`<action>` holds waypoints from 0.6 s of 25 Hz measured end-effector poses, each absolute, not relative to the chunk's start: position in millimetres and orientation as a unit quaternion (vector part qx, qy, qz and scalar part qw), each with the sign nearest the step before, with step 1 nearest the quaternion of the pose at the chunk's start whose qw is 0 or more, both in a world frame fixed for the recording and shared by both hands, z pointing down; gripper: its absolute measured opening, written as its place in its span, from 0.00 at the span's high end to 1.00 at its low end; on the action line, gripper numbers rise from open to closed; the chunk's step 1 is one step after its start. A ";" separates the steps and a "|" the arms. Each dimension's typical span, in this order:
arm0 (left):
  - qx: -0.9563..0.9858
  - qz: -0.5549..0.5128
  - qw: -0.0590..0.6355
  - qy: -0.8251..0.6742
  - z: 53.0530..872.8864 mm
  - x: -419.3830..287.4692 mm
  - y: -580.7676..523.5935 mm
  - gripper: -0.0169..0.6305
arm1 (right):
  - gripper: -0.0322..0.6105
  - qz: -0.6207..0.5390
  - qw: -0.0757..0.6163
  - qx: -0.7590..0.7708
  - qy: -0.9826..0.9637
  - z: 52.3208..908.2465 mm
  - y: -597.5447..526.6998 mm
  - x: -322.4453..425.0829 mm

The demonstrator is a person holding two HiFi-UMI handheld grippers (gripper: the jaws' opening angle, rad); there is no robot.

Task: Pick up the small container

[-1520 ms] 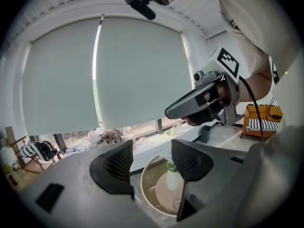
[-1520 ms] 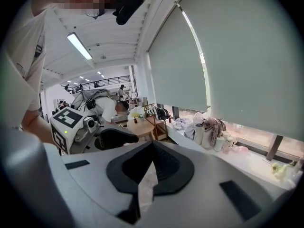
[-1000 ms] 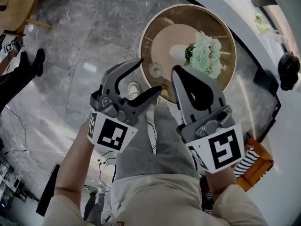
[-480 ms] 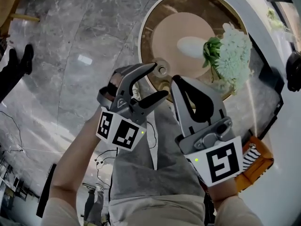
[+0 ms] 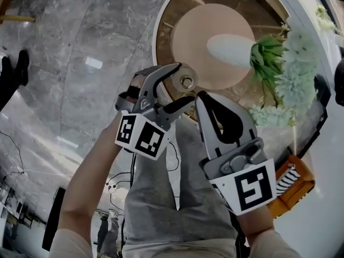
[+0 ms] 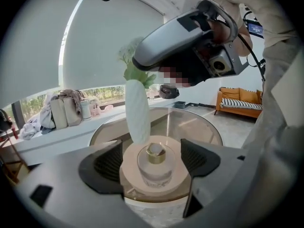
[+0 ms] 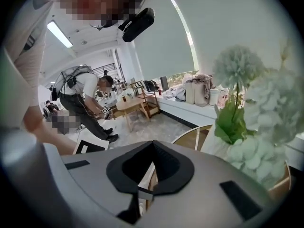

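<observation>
Hovering at the near left edge of the round worktop point(image 5: 163, 23), the left tongs point(image 5: 185, 83) stand wide apart, having just been opening, with the small container point(image 6: 155, 161) upright between the pads but untouched. It sits on the near side of the pink disc point(image 5: 215, 20), just in front of the white vase point(image 5: 228, 47), its long axis vertical, straight ahead of these tongs. Further right, the right tongs point(image 5: 202, 97) are pressed together and empty, beside the container yet aimed past it. The left tongs look the better placed to take it.
</observation>
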State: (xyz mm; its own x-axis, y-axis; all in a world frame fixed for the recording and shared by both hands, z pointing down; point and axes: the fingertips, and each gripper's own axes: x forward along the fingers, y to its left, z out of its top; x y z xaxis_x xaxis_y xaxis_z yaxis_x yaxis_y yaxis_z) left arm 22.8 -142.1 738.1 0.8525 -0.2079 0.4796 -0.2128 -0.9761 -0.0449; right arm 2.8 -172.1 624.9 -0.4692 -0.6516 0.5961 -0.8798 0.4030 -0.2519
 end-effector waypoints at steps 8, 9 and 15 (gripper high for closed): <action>0.960 0.259 0.012 -0.108 781.1 36.5 -141.2 0.41 | 0.94 0.278 0.214 0.461 -0.815 664.3 -169.6 9.6; 0.960 0.260 0.010 -0.108 785.7 38.1 -142.1 0.41 | 0.94 0.274 0.217 0.459 -0.817 668.3 -168.9 8.5; 0.960 0.259 0.002 -0.102 803.8 50.4 -140.4 0.40 | 0.94 0.281 0.227 0.454 -0.814 696.4 -159.5 14.0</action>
State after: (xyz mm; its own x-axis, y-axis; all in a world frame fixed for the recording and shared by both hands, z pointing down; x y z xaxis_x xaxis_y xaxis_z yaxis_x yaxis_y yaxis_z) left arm 50.4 -140.4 803.8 0.8449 -0.1945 0.4983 -0.1968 -0.9792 -0.0485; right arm 14.0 -159.5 696.4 -0.4841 -0.6114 0.6260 -0.8675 0.4291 -0.2517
